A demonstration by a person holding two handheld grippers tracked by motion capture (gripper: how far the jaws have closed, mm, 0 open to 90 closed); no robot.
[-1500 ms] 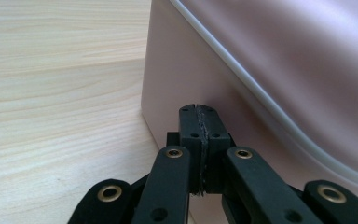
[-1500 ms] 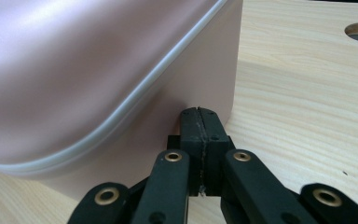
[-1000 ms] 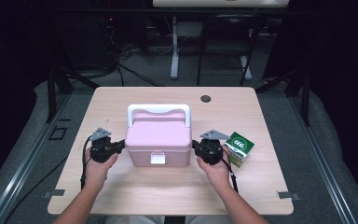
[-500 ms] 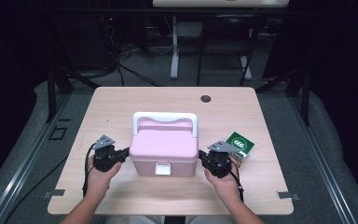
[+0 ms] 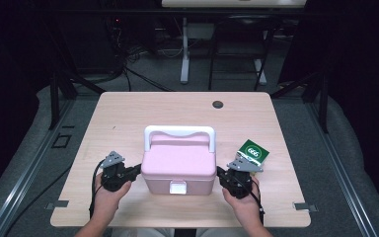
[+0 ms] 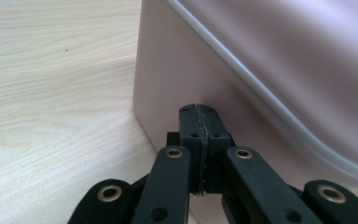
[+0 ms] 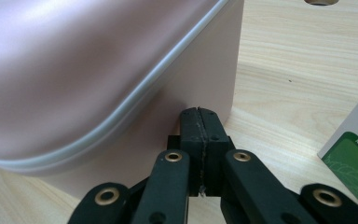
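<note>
Two grippers, one box: both closed grippers press against opposite ends of a pink plastic lidded box [image 5: 178, 168] with a white handle.
Box position: it sits on the pale wooden table [image 5: 128, 118], near the person's edge and about midway between the table's sides.
Box handle: the white arched handle [image 5: 179, 132] stands up along the far side of the lid.
Box front: a small white latch [image 5: 178, 187] sits low on the side facing the person.
Lid seam: in both gripper views a pale grey seam runs between the lid and the body of the box.
Left gripper [image 5: 137, 170]: its jaws are fully shut with nothing between them; in the left gripper view [image 6: 198, 109] the tips meet the pink end wall low down, near the box's corner.
Right gripper [image 5: 219, 172]: its jaws are likewise pressed together and empty; in the right gripper view [image 7: 199, 112] the tips butt against the other end wall, below the seam.
Hands: the left hand [image 5: 107, 192] and right hand [image 5: 241, 200] come in from the table's near edge, each wrapped around its tool.
Cables: a black cable loops from each gripper back toward the person.
Green carton: a small green and white cardboard carton [image 5: 253, 152] lies just beyond the right gripper, apart from the box.
Table hole: a dark round grommet [image 5: 218, 104] sits near the far edge.
</note>
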